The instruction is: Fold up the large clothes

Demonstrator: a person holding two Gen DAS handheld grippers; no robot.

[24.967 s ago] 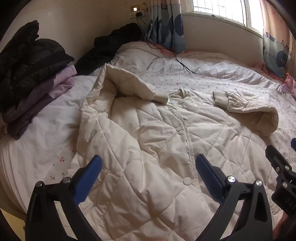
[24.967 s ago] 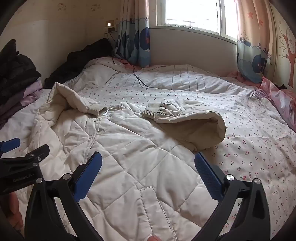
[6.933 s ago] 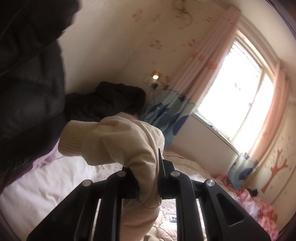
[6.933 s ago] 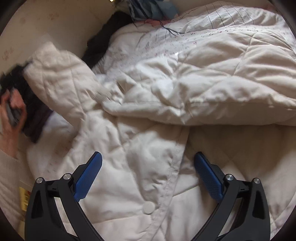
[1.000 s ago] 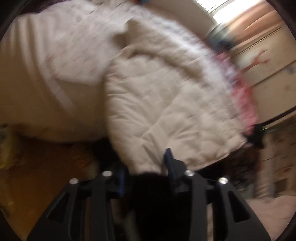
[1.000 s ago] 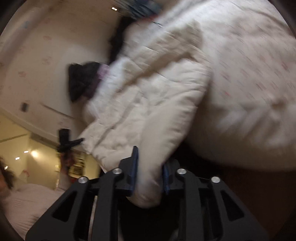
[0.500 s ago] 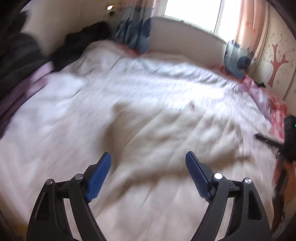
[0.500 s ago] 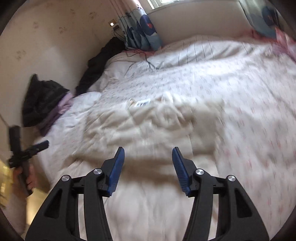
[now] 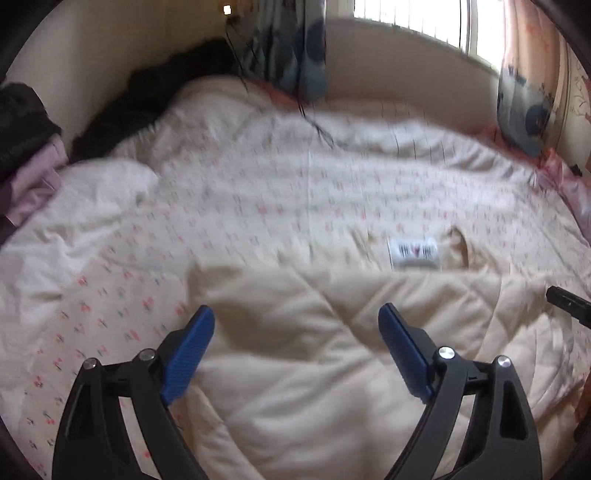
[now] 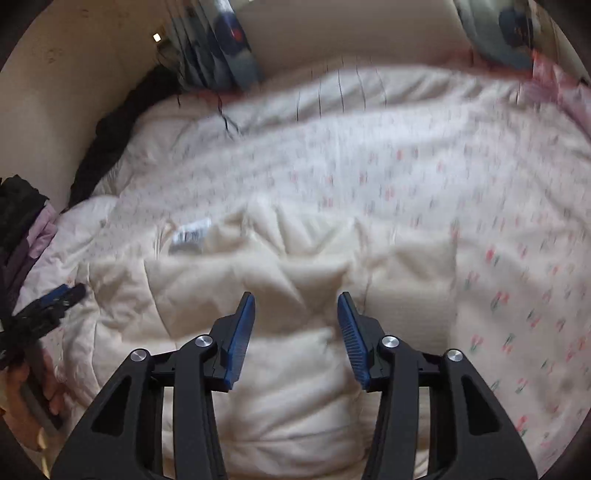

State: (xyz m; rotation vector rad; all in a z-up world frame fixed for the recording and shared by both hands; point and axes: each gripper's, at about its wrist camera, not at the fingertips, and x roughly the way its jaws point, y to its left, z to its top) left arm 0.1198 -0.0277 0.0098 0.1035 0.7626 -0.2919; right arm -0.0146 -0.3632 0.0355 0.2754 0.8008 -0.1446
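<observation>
While both views are smeared by motion blur, main layout readable. Cream quilted coat [image 9: 314, 369] seen lying folded on the bed [image 9: 110, 295], filling lower centre and lower right of the left wrist view, and lower centre of the right wrist view [image 10: 258, 295]. White label [image 9: 415, 253] showing at the coat's upper edge, right of centre in the left view; same label at centre left in the right view [image 10: 190, 232]. Left gripper [image 9: 297, 347] at the bottom of its own view, jaws spread wide, just been opening, blue pads [image 9: 188, 352] apart over the coat with nothing pinched between them. Right gripper [image 10: 295, 332] at the bottom of its view, jaws parted about halfway, opened a moment earlier, pads [image 10: 240, 332] clear of the fabric, nothing held. Whether fingertips touch the coat below: cannot tell. Left gripper also visible at the far left edge of the right view [image 10: 48, 306], with a hand [image 10: 33, 398] under it. Black tip at the right edge of the left view probably the other gripper; too little shown to confirm. Floral bedcover [image 10: 480, 184] across the middle of both views. Dark and lilac clothes stacked [image 9: 26, 140] at upper left. Dark garment [image 9: 155, 99] against the wall, upper left. Curtain [image 9: 291, 48] at top centre, window [image 9: 413, 18] at top right of the left view.
</observation>
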